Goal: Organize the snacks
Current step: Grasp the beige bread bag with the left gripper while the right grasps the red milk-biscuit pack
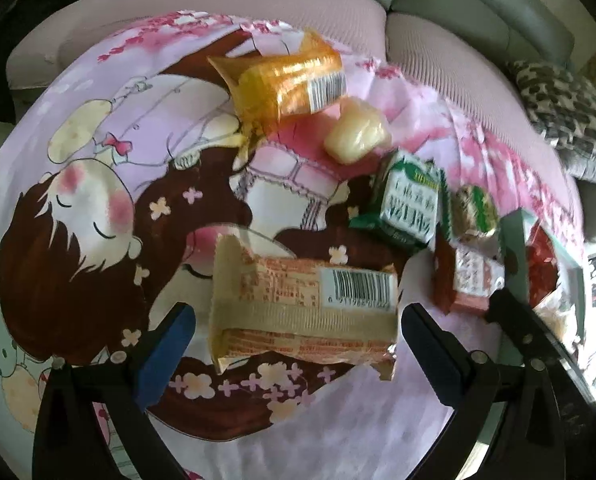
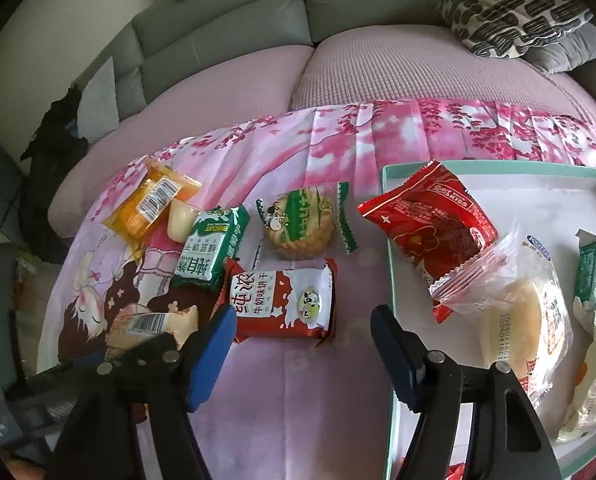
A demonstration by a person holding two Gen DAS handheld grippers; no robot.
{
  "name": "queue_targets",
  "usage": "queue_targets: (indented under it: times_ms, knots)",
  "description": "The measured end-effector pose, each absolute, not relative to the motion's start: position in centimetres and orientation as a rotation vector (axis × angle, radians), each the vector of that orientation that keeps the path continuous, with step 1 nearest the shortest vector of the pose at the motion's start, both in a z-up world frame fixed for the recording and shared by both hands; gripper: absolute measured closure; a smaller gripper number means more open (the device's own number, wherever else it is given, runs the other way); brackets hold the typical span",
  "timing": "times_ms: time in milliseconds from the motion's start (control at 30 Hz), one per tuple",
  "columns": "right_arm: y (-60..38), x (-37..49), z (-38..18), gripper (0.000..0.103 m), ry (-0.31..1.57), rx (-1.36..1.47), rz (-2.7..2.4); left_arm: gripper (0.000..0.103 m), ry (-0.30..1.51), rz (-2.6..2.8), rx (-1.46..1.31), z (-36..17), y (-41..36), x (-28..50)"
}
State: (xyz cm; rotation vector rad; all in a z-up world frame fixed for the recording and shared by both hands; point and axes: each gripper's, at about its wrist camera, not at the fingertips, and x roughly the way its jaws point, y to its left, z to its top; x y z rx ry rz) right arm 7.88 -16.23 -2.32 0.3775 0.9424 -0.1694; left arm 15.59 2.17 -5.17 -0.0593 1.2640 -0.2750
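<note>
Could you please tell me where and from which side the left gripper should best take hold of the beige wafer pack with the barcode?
Probably across the middle of the beige wafer pack, from above. It lies flat on the cloth, barcode up, already between the open left gripper fingers. Its long body looks firm; the crimped ends are thin and would slip. Nothing crowds its sides.

My left camera peers steeply down, close over the pink cartoon-print cloth [image 1: 97, 184]; my right looks further forward toward the grey sofa [image 2: 225, 36]. Both share the green-and-white biscuit packet [image 1: 408, 204].
</note>
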Motion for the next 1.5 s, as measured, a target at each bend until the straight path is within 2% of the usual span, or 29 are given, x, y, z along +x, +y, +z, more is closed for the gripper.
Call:
queue_targets:
  times_ms: [267,333,533,900,1067,1267,1500]
  knots:
    - [-15.5,8.3,-2.4,0.031,0.956,0.343,-0.156,0.001,1.250,-0.219,-0.024,-5.5,1.9,15.6]
    - [-15.2,8.5,-2.4,0.031,0.959,0.336,-0.147,0.013,1.249,-0.201,-0.045,-5.4,2.5,15.8]
    - [-14.5,9.3,-3.0,0.029,0.982,0.295,-0.142,0.018,1.246,-0.195,-0.062,-5.3,3.2,16.1]
    - [-13.3,11.2,-4.5,0.029,1.021,0.213,-0.181,0.018,1.245,-0.157,-0.095,-5.3,4.8,16.2]
    - [-13.3,11.2,-4.8,0.034,1.014,0.224,-0.178,0.018,1.243,-0.155,-0.089,-5.4,4.6,16.3]
    - [-13.4,10.6,-4.2,0.035,0.998,0.254,-0.172,0.025,1.225,-0.157,-0.102,-4.9,4.8,16.3]
    - [-13.6,9.2,-1.4,0.035,0.940,0.266,-0.178,0.027,1.173,-0.187,-0.101,-2.8,4.8,15.7]
